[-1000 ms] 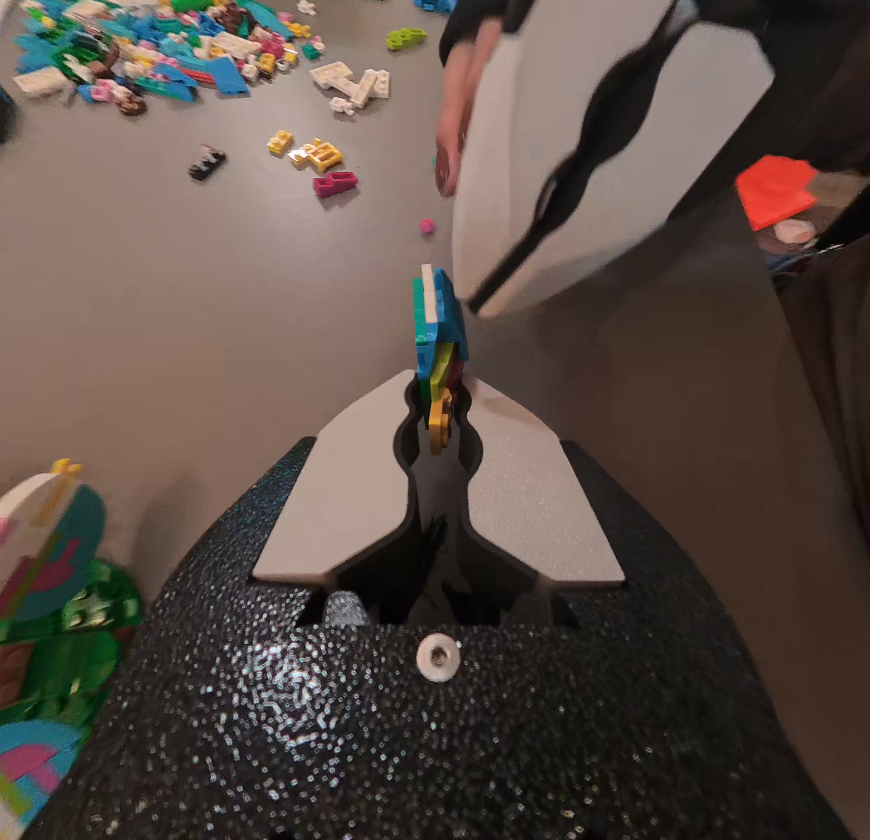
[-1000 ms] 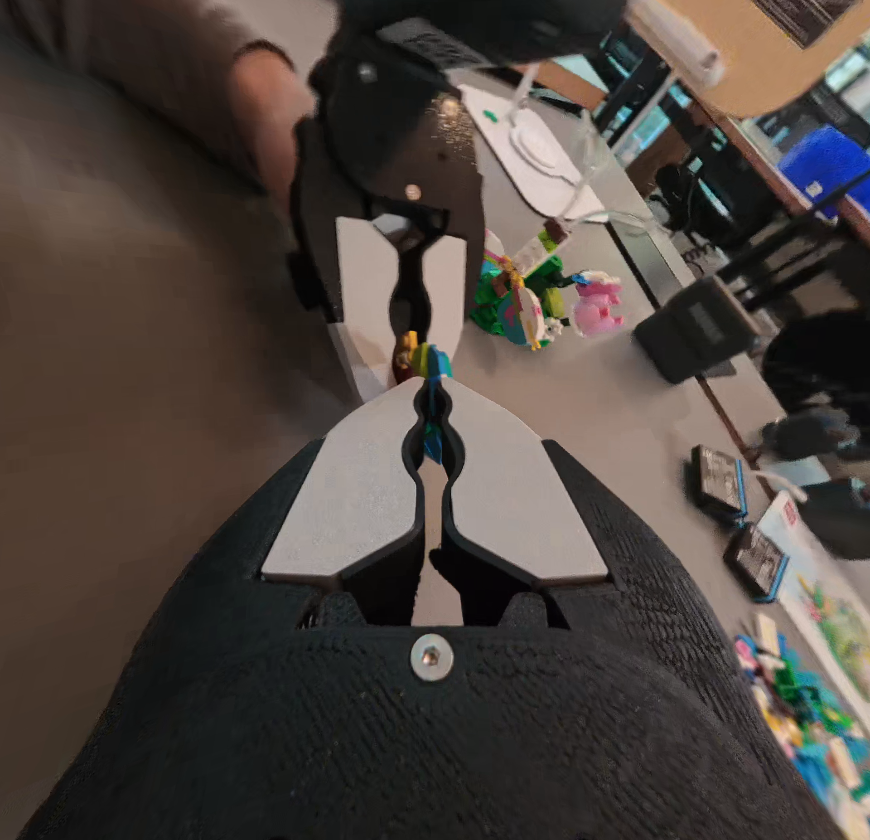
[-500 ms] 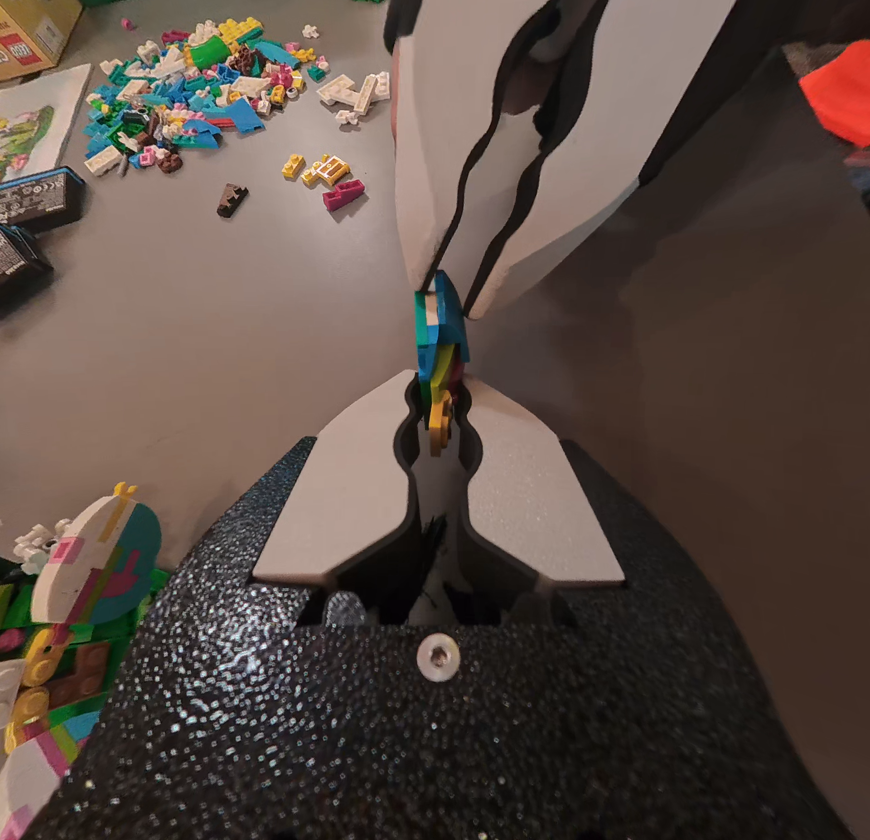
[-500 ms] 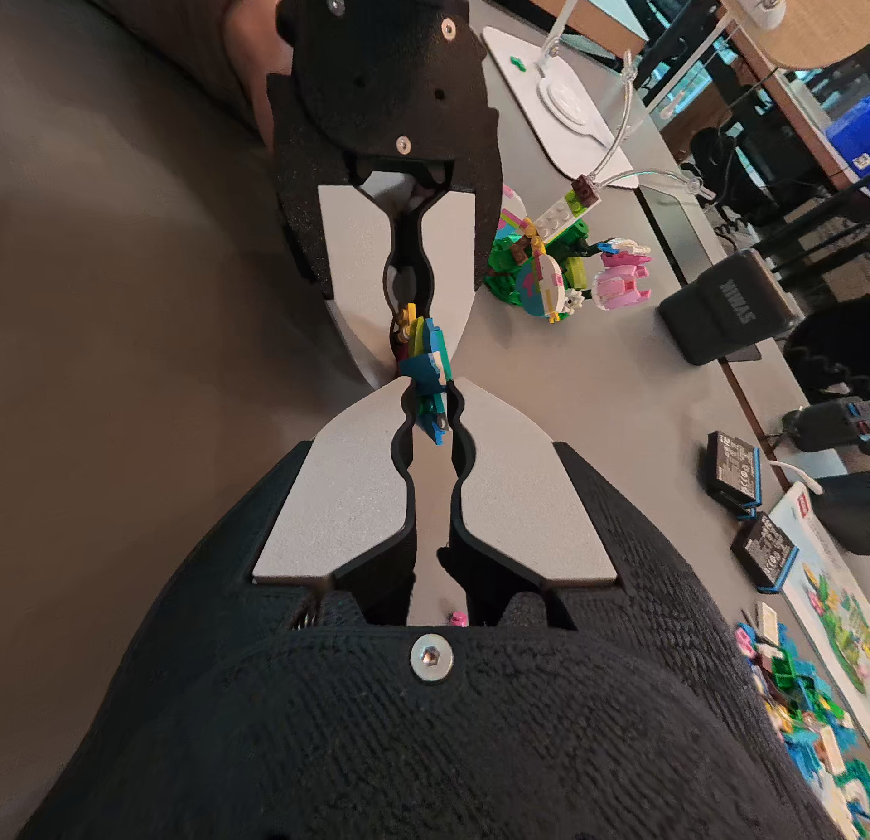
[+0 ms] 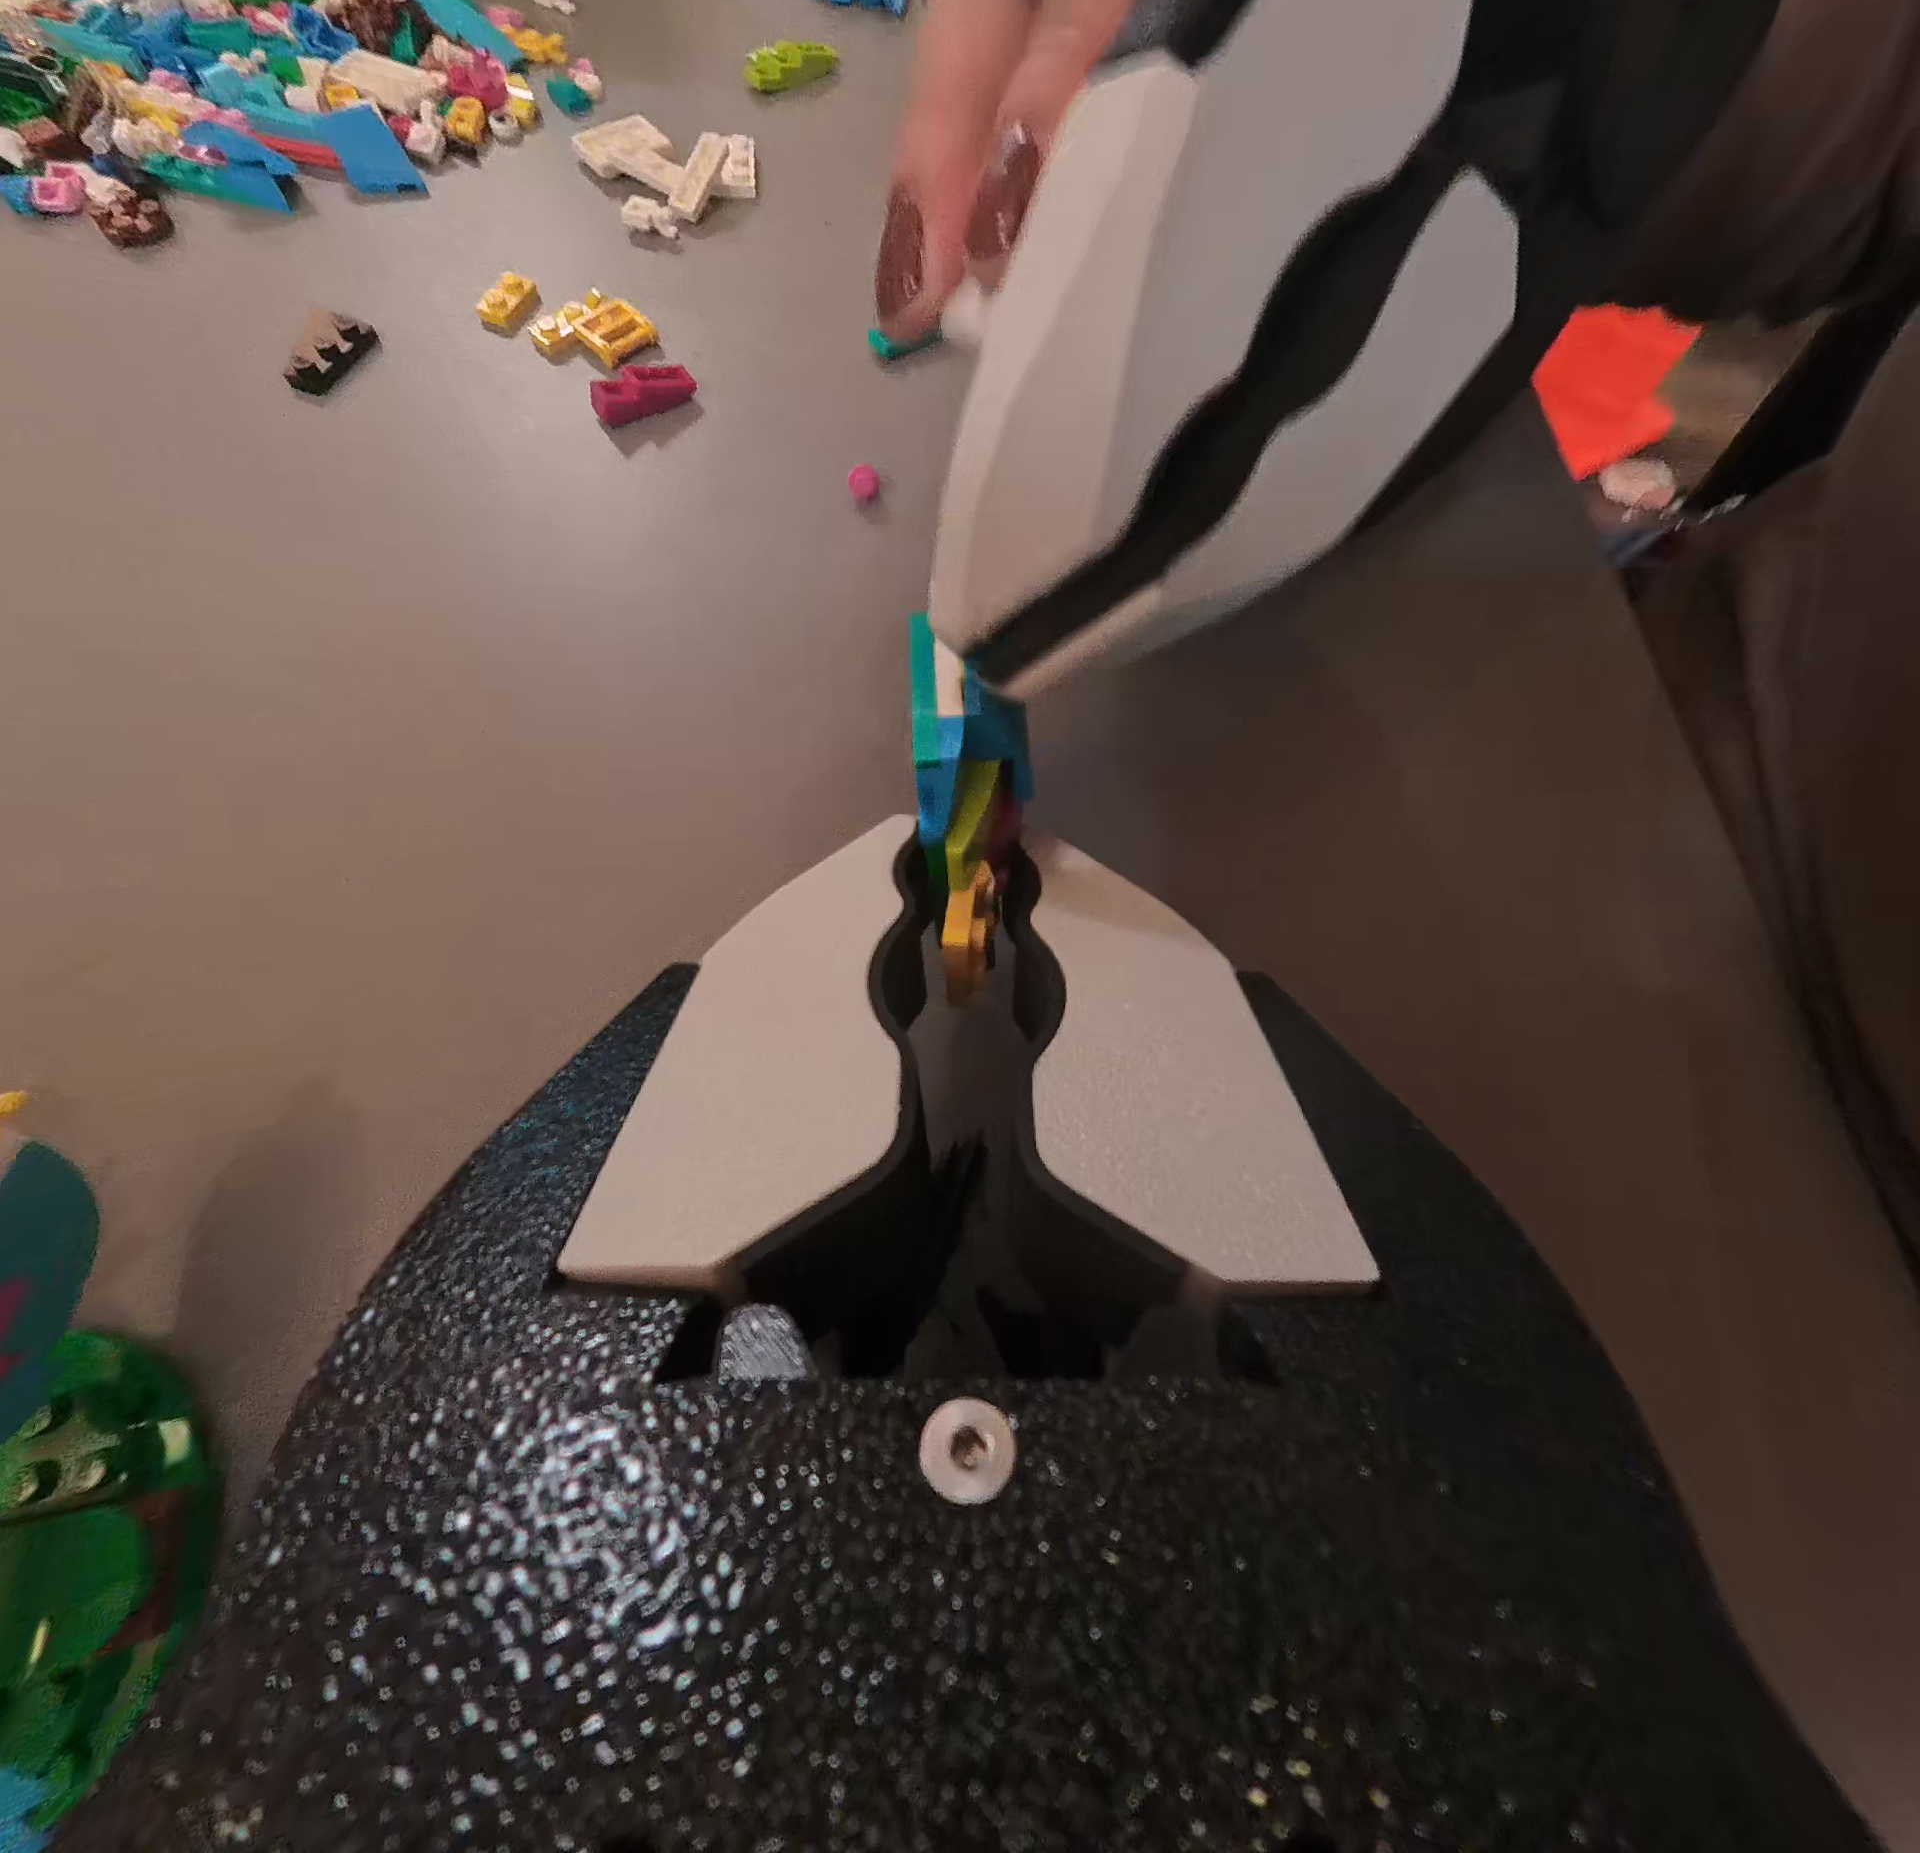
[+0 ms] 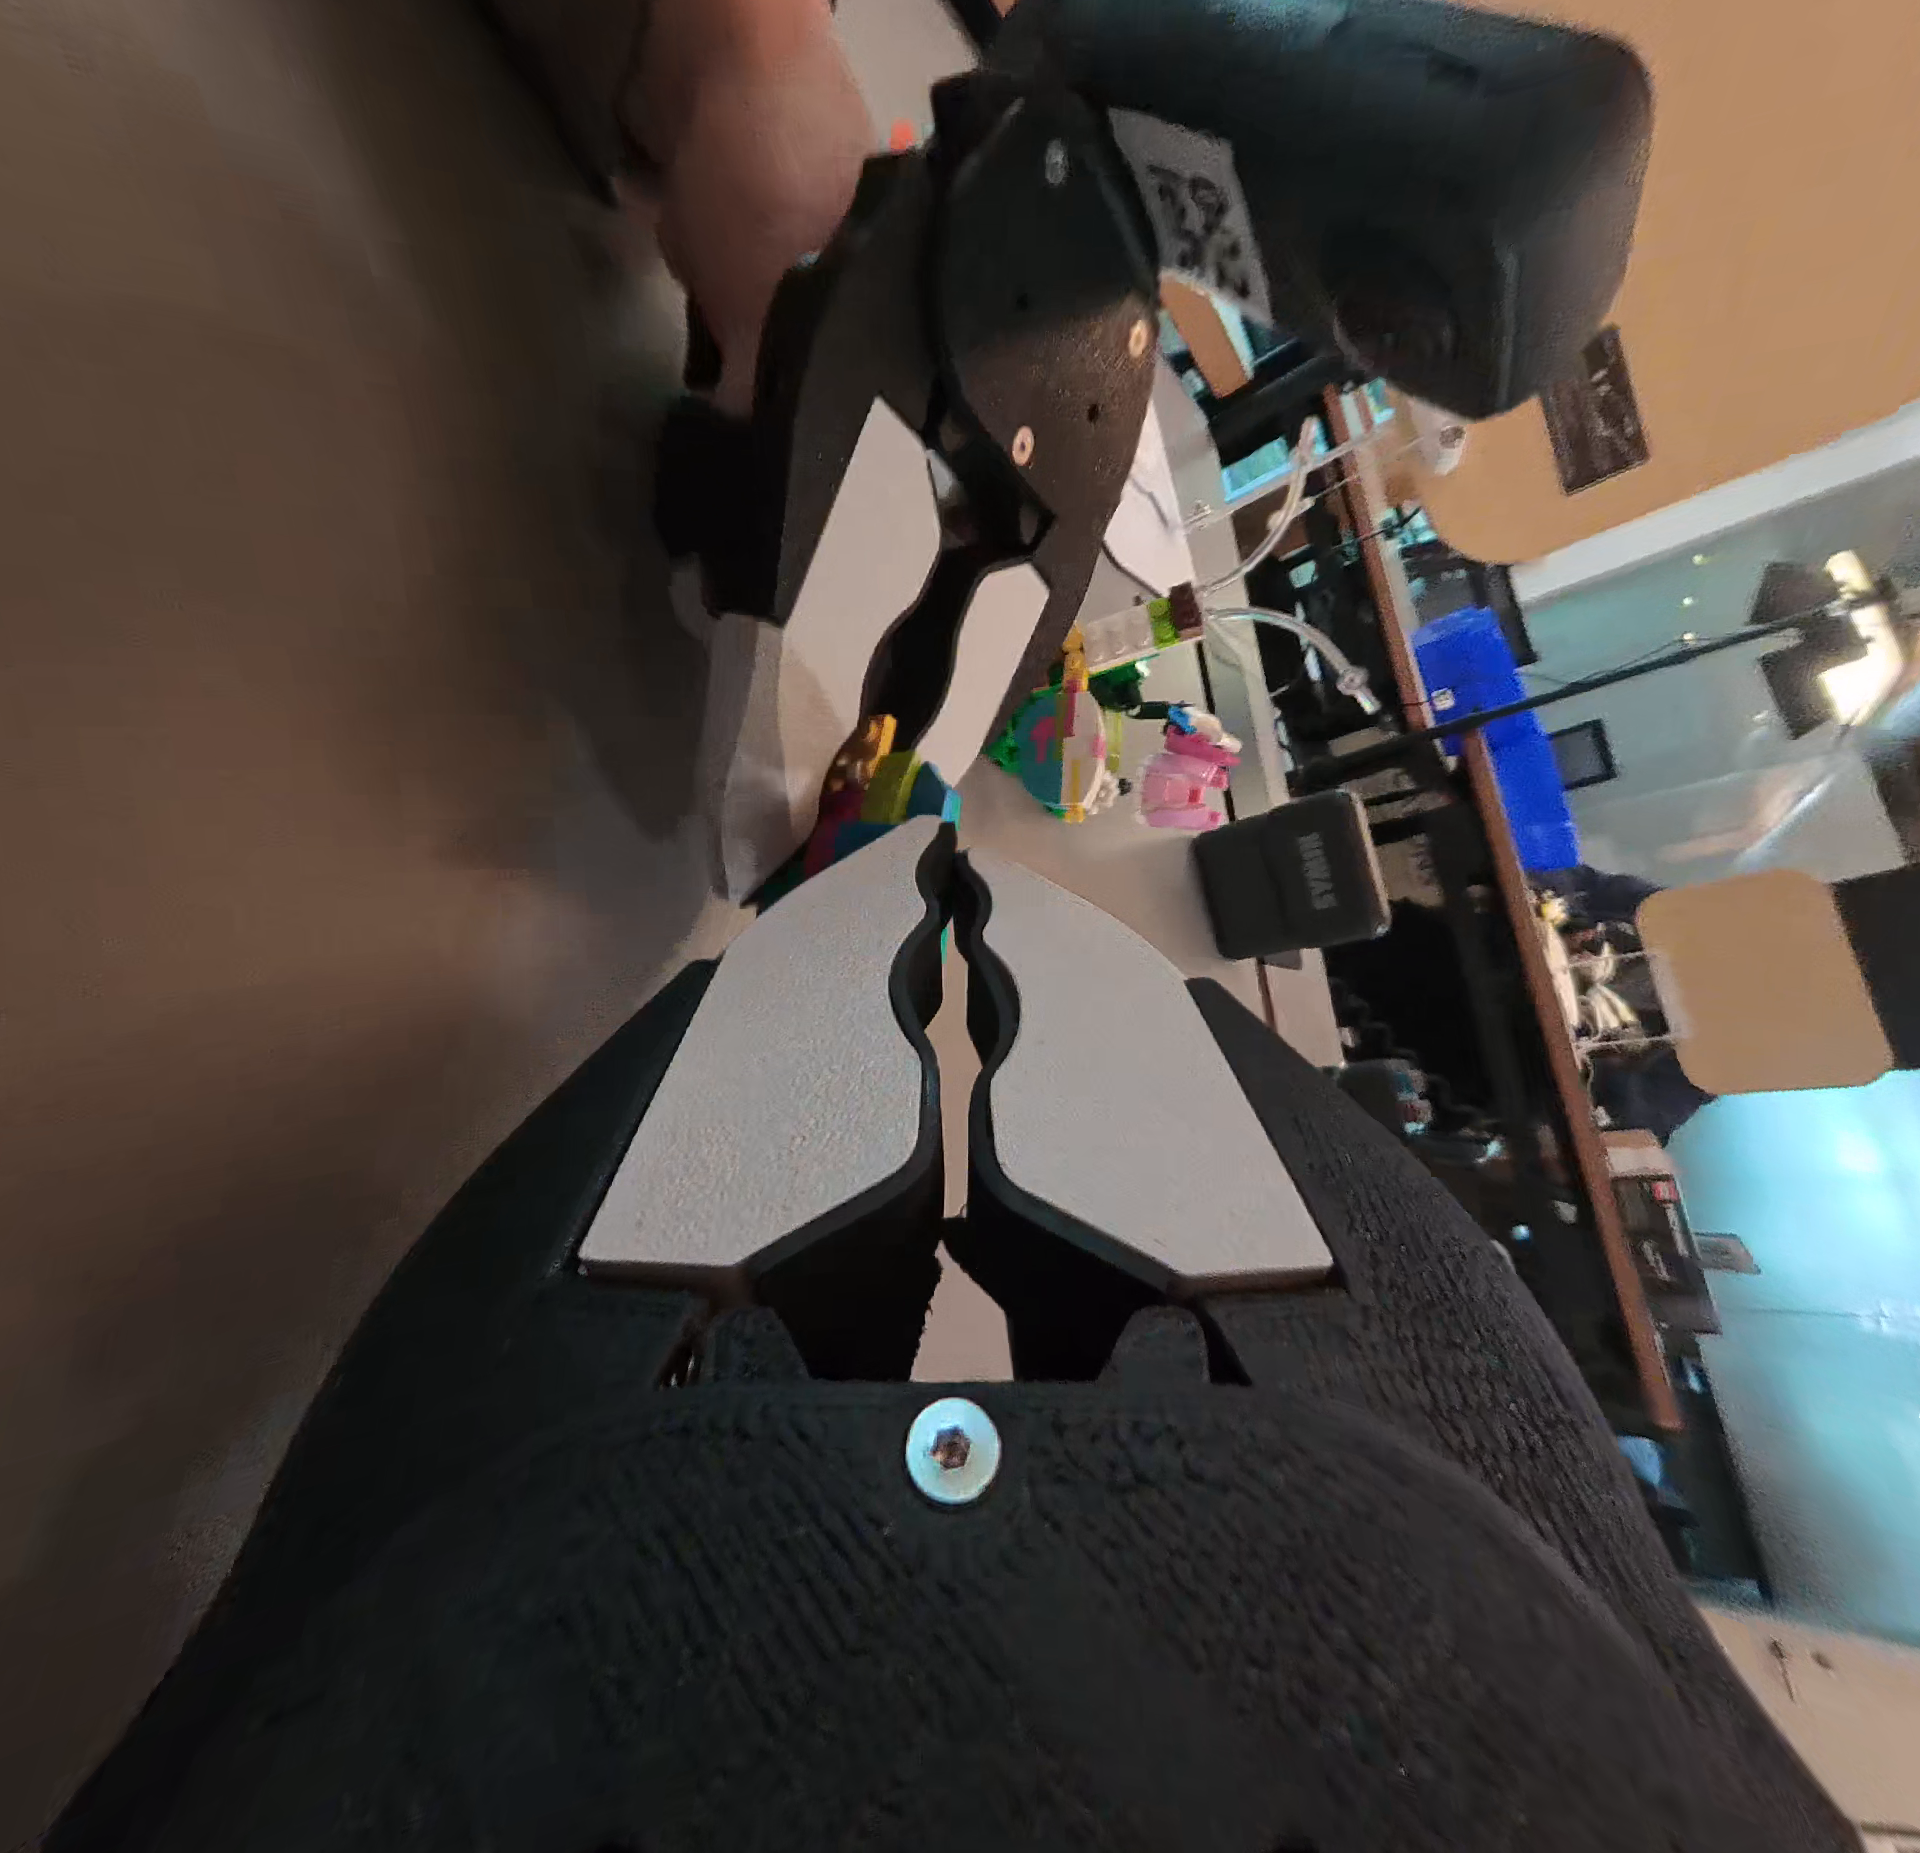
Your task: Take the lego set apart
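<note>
Your right gripper has swung sideways and now pinches the far tip of the lego chunk, which your left gripper still clamps above the table; a pry looks imminent.

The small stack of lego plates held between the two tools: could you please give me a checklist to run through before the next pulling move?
1. Left tool shut on the lego stack: ok, its gold end sits between the fingers.
2. Right tool gripping the stack's far end: ok, shut at the blue and teal edge.
3. The two grips sit on different plates: cannot tell, the layers are blurred.
4. Stack lifted off the grey table: ok.
5. Space beneath free of loose parts: ok, the nearest is a pink stud farther off.
6. Sharp view of the seam: not ok, both views are motion-blurred.
</note>
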Motion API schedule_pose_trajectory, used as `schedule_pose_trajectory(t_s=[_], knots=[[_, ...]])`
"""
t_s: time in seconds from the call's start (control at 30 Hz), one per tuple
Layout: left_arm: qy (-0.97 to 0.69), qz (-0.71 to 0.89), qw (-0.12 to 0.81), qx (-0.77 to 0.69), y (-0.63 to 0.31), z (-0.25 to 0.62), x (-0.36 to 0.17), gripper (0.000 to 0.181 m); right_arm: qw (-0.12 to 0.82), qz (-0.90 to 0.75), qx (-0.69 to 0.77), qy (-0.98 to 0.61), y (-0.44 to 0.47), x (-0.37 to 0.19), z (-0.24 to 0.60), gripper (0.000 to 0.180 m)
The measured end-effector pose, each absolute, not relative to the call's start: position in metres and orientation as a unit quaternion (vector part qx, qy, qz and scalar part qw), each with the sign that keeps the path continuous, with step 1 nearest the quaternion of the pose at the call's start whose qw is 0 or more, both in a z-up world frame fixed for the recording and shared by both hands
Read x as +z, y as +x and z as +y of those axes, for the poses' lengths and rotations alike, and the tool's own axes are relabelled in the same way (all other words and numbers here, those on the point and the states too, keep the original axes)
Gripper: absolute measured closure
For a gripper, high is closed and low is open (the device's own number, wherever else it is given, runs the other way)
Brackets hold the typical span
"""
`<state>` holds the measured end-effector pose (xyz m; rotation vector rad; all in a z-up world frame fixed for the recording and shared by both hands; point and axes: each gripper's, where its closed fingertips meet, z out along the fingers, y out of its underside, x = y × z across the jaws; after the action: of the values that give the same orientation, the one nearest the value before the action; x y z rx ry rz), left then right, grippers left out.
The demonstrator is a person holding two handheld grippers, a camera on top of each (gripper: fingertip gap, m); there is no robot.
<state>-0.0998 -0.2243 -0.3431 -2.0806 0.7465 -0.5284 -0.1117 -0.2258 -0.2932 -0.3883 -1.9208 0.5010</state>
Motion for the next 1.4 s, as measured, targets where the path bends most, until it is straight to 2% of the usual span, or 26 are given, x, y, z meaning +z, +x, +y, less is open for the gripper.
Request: schedule_pose_trajectory(t_s=[0.17, 0.37, 0.43, 0.53, 0.63, 0.83, 0.93, 0.97, 1.03, 1.33, 1.4], knots=[[-0.833, 0.268, 0.429, -0.222, -0.108, -0.220, -0.340, 0.169, 0.508, -0.786, 0.266, -0.232, -0.119, -0.290, -0.223, 0.180], [-0.797, 0.268, 0.474, -0.261, -0.107, -0.220, -0.321, 0.169, 0.370, -0.740, 0.414, -0.379, -0.114, -0.292, -0.210, 0.148], [-0.780, 0.258, 0.486, -0.298, -0.103, -0.222, -0.313, 0.169, 0.321, -0.729, 0.453, -0.400, -0.110, -0.294, -0.213, 0.151], [-0.769, 0.252, 0.493, -0.319, -0.102, -0.223, -0.308, 0.169, 0.282, -0.690, 0.523, -0.413, -0.108, -0.284, -0.218, 0.165], [-0.765, 0.255, 0.496, -0.321, -0.099, -0.223, -0.306, 0.169, 0.264, -0.677, 0.543, -0.421, -0.109, -0.282, -0.221, 0.165], [-0.756, 0.225, 0.527, -0.316, -0.104, -0.217, -0.296, 0.166, 0.267, -0.641, 0.580, -0.426, -0.112, -0.275, -0.215, 0.168], [-0.757, 0.213, 0.546, -0.291, -0.114, -0.213, -0.293, 0.148, 0.280, -0.632, 0.579, -0.432, -0.113, -0.276, -0.208, 0.168], [-0.757, 0.211, 0.550, -0.283, -0.117, -0.212, -0.292, 0.150, 0.277, -0.629, 0.583, -0.434, -0.112, -0.276, -0.207, 0.168], [-0.752, 0.217, 0.552, -0.288, -0.118, -0.214, -0.290, 0.168, 0.275, -0.624, 0.587, -0.436, -0.111, -0.278, -0.205, 0.168], [-0.746, 0.229, 0.541, -0.315, -0.118, -0.219, -0.287, 0.173, 0.276, -0.627, 0.595, -0.420, -0.107, -0.277, -0.204, 0.167], [-0.762, 0.247, 0.531, -0.277, -0.120, -0.218, -0.293, 0.174, 0.308, -0.650, 0.564, -0.407, -0.108, -0.276, -0.203, 0.148]])
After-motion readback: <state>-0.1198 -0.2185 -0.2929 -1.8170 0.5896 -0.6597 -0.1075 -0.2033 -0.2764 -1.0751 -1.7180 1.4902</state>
